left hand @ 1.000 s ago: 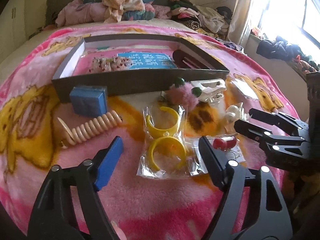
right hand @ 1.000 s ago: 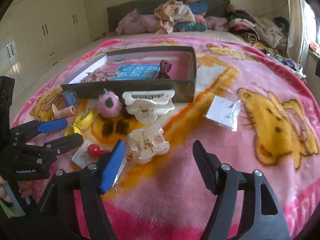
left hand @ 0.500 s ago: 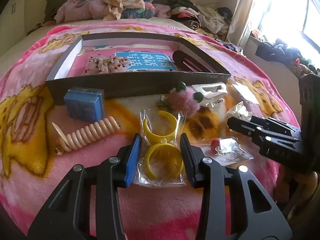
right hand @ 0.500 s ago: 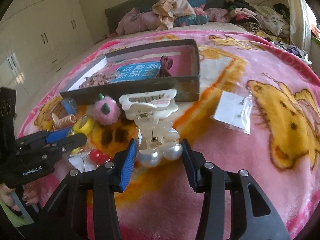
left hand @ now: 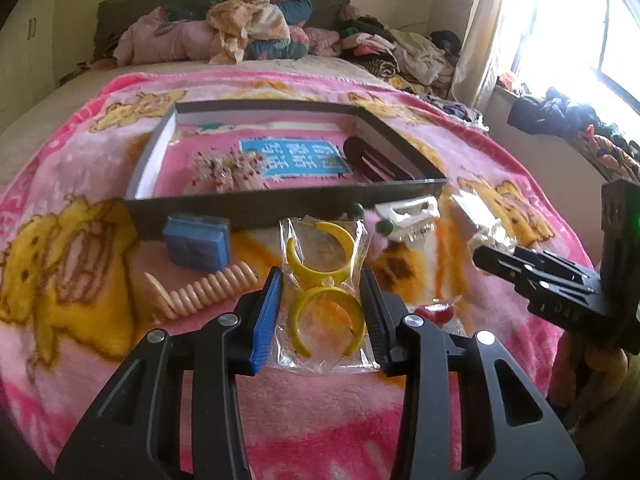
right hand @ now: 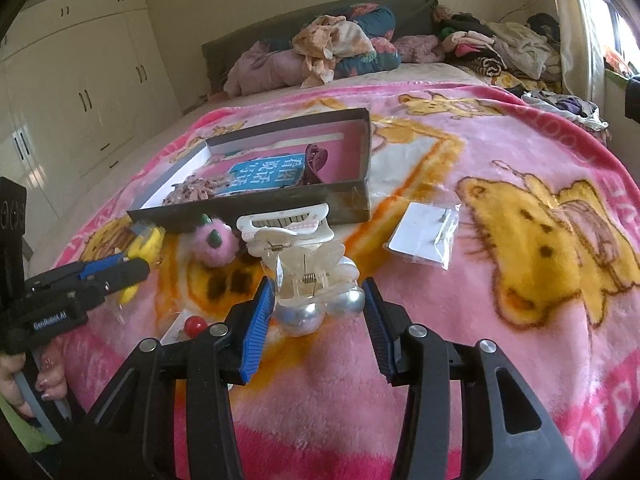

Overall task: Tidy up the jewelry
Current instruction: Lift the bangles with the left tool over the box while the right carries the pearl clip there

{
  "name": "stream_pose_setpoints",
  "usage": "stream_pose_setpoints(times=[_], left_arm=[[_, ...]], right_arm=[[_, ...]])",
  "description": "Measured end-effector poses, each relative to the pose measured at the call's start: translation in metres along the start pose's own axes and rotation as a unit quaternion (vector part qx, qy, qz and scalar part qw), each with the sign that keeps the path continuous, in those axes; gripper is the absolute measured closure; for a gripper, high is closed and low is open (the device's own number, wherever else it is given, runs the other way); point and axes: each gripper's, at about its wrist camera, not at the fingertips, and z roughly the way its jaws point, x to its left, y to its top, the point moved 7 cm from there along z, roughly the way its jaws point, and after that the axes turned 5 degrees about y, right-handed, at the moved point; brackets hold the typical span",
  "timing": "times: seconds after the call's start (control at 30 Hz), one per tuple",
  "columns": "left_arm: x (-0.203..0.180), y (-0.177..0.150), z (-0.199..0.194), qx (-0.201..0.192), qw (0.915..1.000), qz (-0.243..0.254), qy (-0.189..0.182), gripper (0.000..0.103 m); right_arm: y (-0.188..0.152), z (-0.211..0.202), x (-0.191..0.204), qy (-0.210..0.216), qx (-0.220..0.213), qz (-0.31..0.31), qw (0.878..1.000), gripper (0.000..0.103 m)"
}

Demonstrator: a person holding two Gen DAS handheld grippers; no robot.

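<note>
While left gripper (left hand: 322, 304) clamped the clear bag of yellow hoop earrings (left hand: 325, 296), right gripper (right hand: 318, 312) pinched the translucent pearl-tipped claw clip (right hand: 316, 288).

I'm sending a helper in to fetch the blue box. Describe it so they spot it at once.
Find the long dark tray on the pink blanket. Against the tray's near wall, toward its left end, sits the small blue box, just above a cream spiral hair tie. It is the only blue, square-cornered thing outside the tray.
</note>
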Motion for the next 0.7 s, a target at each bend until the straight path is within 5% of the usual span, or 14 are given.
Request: stream_pose_setpoints(times=[0.7], left_arm=[[0.036, 0.019, -0.013, -0.030, 0.9988, -0.037, 0.012, 0.072]], right_arm=[[0.019, 0.008, 0.051, 0.030, 0.001, -0.038, 0.999, 0.060]])
